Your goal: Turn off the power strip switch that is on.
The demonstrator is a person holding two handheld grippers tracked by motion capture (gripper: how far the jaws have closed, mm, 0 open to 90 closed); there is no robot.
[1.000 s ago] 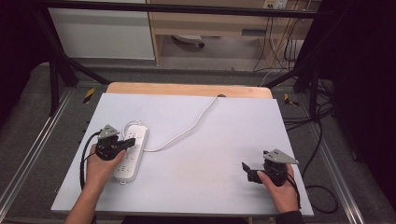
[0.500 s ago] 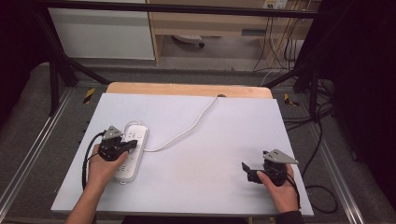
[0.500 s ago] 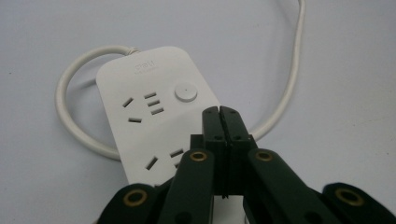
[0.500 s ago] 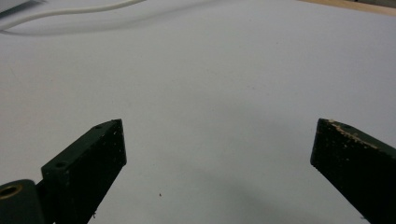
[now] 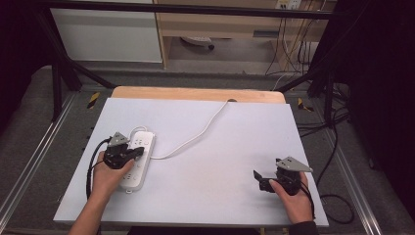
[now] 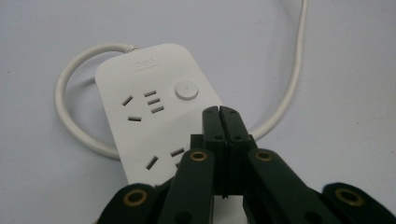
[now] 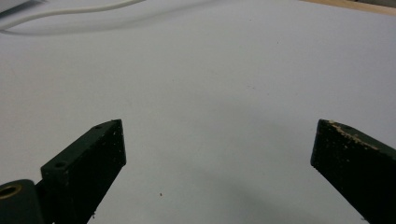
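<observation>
Left gripper view: my left claw [image 6: 219,112], pinched empty, hovers over the power strip [image 6: 154,112], button [image 6: 186,90] just ahead; right claw [image 7: 217,149] gapes wide, well apart.

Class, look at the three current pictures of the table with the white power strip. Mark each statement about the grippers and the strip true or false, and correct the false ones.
1. The left gripper has its jaws closed together. True.
2. The right gripper is shut on the cable. False: its jaws stand wide apart over the bare white table.
3. The power strip lies on the left side of the table. True.
4. A plug sits in one of the strip's sockets. False: the visible sockets are empty.
5. The strip has a round button. True.
</observation>
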